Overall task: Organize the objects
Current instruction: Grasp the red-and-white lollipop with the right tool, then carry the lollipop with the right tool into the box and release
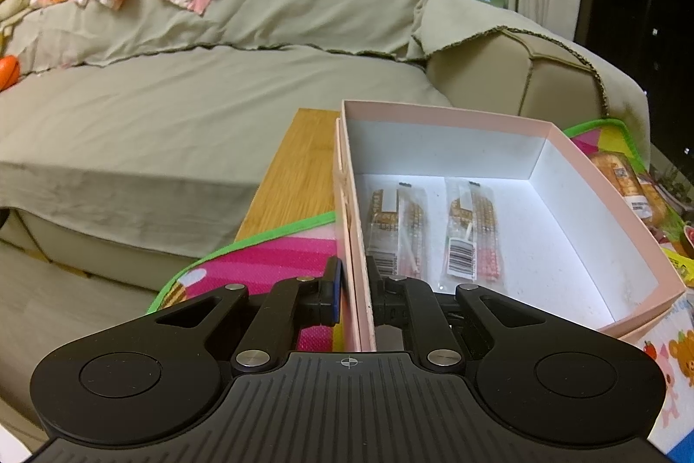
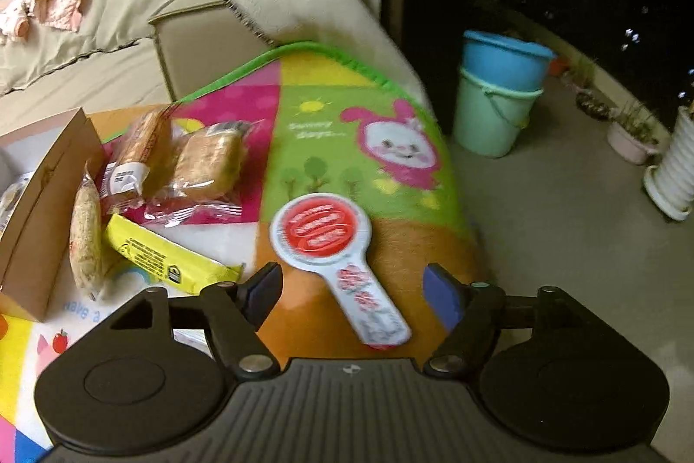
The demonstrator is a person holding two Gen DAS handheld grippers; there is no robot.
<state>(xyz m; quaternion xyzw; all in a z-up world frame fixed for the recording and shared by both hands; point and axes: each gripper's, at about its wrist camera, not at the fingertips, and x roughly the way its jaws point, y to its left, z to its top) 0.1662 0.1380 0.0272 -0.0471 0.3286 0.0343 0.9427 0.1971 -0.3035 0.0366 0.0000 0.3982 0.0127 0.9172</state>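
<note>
Steadying the pink box wall with my left fingers clamped, I hover my right fingers, apart, over the spoon-shaped packet.

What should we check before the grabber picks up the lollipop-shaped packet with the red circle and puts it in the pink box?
1. Left gripper pinching the pink box wall to steady it: ok.
2. Right gripper open wide enough: ok, nothing between its fingers.
3. Right gripper lined up on the lollipop packet: ok, the handle lies between the fingers, though the picture is blurry.
4. Packet free of other things: ok, the yellow packet lies apart from it.
5. Room in the box: ok, two clear sachets sit to one side, the floor beside them bare.
6. Packet's weight: cannot tell.
</note>
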